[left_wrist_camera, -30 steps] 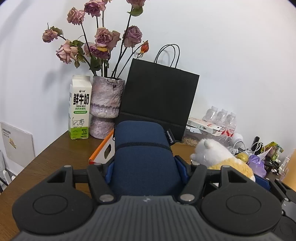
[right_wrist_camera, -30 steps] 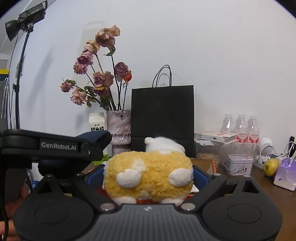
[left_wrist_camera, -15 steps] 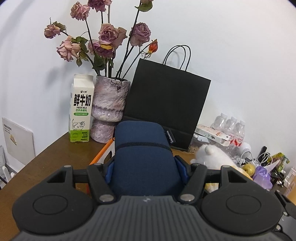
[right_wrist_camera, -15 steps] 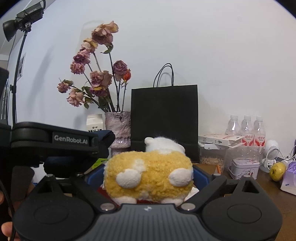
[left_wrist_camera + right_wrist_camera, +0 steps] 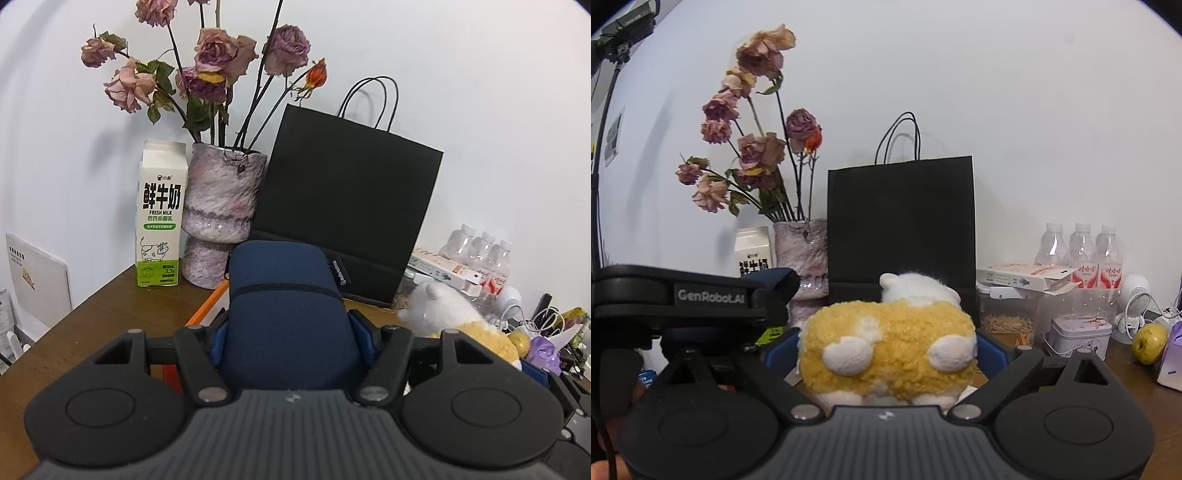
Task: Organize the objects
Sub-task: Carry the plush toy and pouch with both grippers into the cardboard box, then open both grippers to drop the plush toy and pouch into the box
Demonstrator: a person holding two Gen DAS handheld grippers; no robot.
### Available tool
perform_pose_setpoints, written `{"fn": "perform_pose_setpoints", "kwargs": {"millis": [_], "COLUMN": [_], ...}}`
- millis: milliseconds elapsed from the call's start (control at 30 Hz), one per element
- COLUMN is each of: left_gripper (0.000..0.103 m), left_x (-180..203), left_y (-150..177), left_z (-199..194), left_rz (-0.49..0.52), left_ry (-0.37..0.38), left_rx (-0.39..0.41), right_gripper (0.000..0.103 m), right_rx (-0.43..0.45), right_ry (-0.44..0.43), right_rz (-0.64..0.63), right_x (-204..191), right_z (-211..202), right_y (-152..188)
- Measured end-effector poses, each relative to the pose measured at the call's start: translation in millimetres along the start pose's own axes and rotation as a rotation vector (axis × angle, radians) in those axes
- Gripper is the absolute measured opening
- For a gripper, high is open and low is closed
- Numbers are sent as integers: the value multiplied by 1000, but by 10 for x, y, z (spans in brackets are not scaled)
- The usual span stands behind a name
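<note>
Items carried in front of the black paper bag [image 5: 347, 218]: navy padded pouch [image 5: 288, 317], soft, light, clamped across its middle by left gripper [image 5: 291, 332]; yellow-white plush toy [image 5: 890, 347], squashy, likely light, pinched at its flanks by right gripper [image 5: 886, 354].

Ahead of me the black bag [image 5: 347, 206], vase [image 5: 221, 218] and milk carton [image 5: 160, 218] block the way; the bench [image 5: 92, 317] on the left is free.
</note>
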State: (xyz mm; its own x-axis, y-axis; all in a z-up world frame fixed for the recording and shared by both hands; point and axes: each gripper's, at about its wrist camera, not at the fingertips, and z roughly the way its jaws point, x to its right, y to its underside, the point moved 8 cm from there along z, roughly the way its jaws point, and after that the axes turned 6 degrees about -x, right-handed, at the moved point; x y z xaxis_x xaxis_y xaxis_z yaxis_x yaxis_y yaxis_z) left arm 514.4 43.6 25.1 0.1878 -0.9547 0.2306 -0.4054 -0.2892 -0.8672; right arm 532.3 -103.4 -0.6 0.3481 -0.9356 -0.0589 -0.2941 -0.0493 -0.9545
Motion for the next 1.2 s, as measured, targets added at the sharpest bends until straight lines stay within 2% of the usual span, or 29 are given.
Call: {"fn": "perform_pose_setpoints", "kwargs": {"millis": [800,933,967,1000,1067,1200], "left_gripper": [65,67,77,102,103,103], "left_x": [-8,41,45,47,34,29], "left_y": [-82,-87,-96,-110,-139,-159], "left_z": [556,622,625,621,585,573], "left_rz": [29,60,63,63,57,51], "left_ry": [-51,-48,-49,-55,-73,-74], "left_rx": [-44,-39,-30,-17,21,16], "right_gripper": [95,100,103,103,103,103], "right_rx": [-93,-113,-114,-114,-117,-124], "right_ry": [40,50,55,61,69,66], "right_rz": [9,7,10,14,20,26], "right_x": [272,304,318,332,352,357], "right_z": [640,735,751,754,758,756], "right_y": [13,47,52,55,61,77]}}
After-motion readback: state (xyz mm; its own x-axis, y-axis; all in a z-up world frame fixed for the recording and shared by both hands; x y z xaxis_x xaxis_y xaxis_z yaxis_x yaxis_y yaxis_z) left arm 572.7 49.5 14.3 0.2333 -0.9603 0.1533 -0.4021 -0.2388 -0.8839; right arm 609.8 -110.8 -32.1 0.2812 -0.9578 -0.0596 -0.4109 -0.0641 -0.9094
